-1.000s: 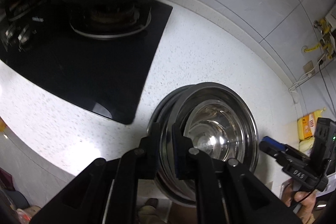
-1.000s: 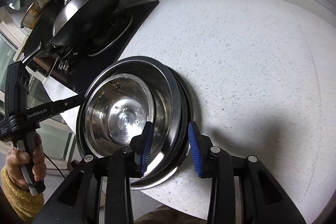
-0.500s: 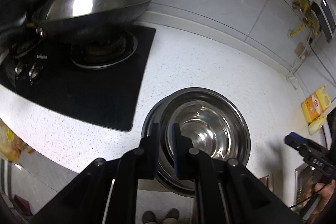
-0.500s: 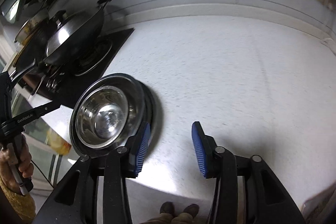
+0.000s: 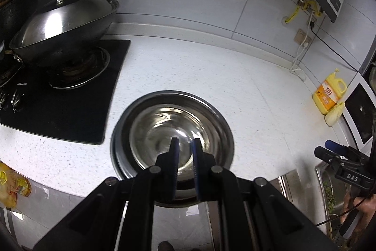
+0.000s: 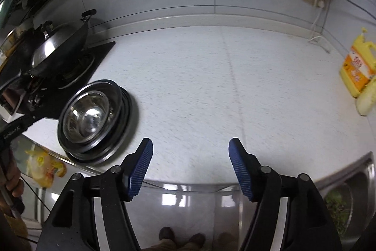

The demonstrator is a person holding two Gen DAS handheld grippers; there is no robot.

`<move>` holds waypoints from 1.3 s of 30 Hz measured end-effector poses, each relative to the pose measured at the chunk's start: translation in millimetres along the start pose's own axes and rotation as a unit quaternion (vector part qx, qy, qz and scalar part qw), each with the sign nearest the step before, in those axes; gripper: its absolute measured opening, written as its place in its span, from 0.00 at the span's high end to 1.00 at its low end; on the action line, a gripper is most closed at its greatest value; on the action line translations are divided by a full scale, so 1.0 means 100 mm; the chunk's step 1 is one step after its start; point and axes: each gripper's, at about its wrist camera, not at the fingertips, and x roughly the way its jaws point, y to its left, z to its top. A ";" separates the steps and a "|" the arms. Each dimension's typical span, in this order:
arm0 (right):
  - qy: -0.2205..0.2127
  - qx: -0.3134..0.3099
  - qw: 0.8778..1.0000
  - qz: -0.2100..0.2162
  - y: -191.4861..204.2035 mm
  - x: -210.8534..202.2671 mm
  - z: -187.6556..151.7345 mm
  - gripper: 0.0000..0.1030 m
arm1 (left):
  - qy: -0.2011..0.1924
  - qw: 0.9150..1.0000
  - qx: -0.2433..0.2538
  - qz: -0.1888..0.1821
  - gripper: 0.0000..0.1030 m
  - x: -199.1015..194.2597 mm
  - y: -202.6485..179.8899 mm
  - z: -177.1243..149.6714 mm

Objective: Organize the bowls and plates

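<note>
The speckled white surface (image 6: 211, 77) fills most of what we see, with the black hob (image 5: 70, 105) and its lidded wok (image 5: 61, 25) toward ten o'clock and a yellow detergent bottle (image 6: 358, 67) at about three o'clock near the back wall. The nested stack of steel bowls and plates (image 5: 172, 140) sits near the front edge of the surface just beside the hob; in the right wrist view it lies at nine o'clock, well apart from our right tool (image 6: 190, 168). That right tool is released and its jaws are opening, with nothing between the blue pads (image 6: 138, 168). Our left tool (image 5: 185, 164) hangs over the stack, its jaws clenched almost together, and we see nothing held between them; whether the tips touch the inner bowl (image 5: 169, 133) we cannot tell. We judge the stacking to be done or nearly so, so the care now is in coming away cleanly: we should lift the left tool straight up from the bowl rather than drag across the rim, since the stack stands close to the edge and a sideways nudge could slide it off.
</note>
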 end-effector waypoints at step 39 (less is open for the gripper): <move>-0.063 -0.002 0.997 -0.032 -0.75 -0.84 -0.39 0.01 | -0.025 0.999 0.025 0.012 0.48 -0.56 -0.94 -0.46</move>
